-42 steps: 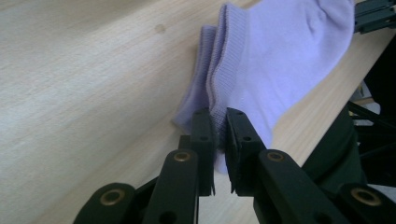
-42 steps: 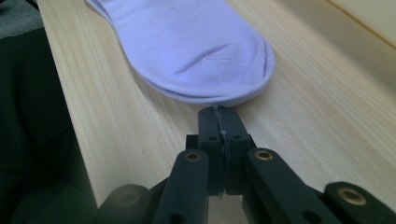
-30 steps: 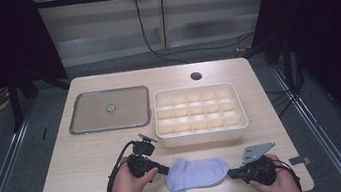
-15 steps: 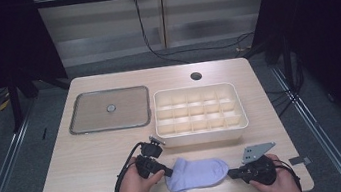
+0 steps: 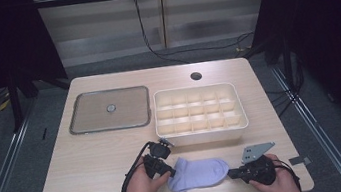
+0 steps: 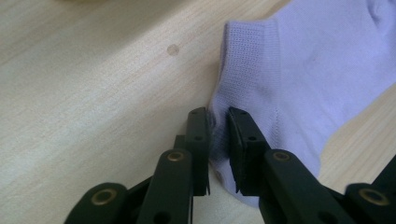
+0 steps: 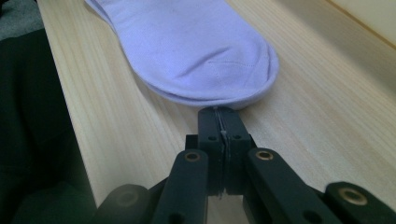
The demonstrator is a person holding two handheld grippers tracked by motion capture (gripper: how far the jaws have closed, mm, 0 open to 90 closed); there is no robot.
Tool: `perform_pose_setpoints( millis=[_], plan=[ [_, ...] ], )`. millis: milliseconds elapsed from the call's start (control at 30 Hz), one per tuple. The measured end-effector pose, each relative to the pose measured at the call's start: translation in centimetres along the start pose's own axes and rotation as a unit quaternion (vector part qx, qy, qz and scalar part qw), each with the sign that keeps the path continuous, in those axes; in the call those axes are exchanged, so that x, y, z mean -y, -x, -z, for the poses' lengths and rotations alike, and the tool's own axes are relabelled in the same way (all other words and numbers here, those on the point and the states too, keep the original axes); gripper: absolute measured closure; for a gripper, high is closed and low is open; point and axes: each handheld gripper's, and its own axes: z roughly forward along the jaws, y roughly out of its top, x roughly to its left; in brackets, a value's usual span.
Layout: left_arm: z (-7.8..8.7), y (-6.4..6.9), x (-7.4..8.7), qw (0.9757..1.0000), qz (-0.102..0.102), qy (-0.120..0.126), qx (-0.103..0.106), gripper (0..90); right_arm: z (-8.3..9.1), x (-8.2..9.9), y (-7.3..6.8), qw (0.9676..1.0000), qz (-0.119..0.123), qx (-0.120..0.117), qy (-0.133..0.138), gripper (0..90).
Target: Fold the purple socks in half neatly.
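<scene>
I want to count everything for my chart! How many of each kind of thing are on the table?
Socks: 1, the purple sock
Boxes with compartments: 1, the white box
Lids: 1, the clear lid
Grippers: 2, the left gripper and the right gripper
Total: 5

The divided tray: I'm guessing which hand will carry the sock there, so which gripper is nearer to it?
Left. The left gripper sits just below the divided tray's front-left corner, at the sock's cuff; the right gripper lies farther toward the table's near edge, at the toe.
</scene>
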Motion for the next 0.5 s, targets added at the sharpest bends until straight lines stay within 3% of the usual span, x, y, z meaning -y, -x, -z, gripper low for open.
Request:
perform_pose_setpoints(
  millis=[167,233,367,500],
  plan=[
    [0.1,-0.4,0.1,0.9999,0.008,0.003,0.012,81.1,0.0,0.0,0.0,1.0000,0.000,-0.001,0.001,88.9],
    [0.2,-0.7,0.2,0.9993,0.021,0.009,0.029,81.3,0.0,0.0,0.1,1.0000,0.001,0.000,0.001,88.9],
    [1.1,-1.0,0.1,0.9980,0.024,0.012,0.058,81.2,0.0,0.0,0.1,1.0000,0.000,-0.001,0.001,88.9],
    [2.1,-0.6,-0.3,0.9972,0.027,0.021,0.067,81.2,-0.1,0.0,0.0,1.0000,0.003,0.001,0.000,89.0]
  ],
)
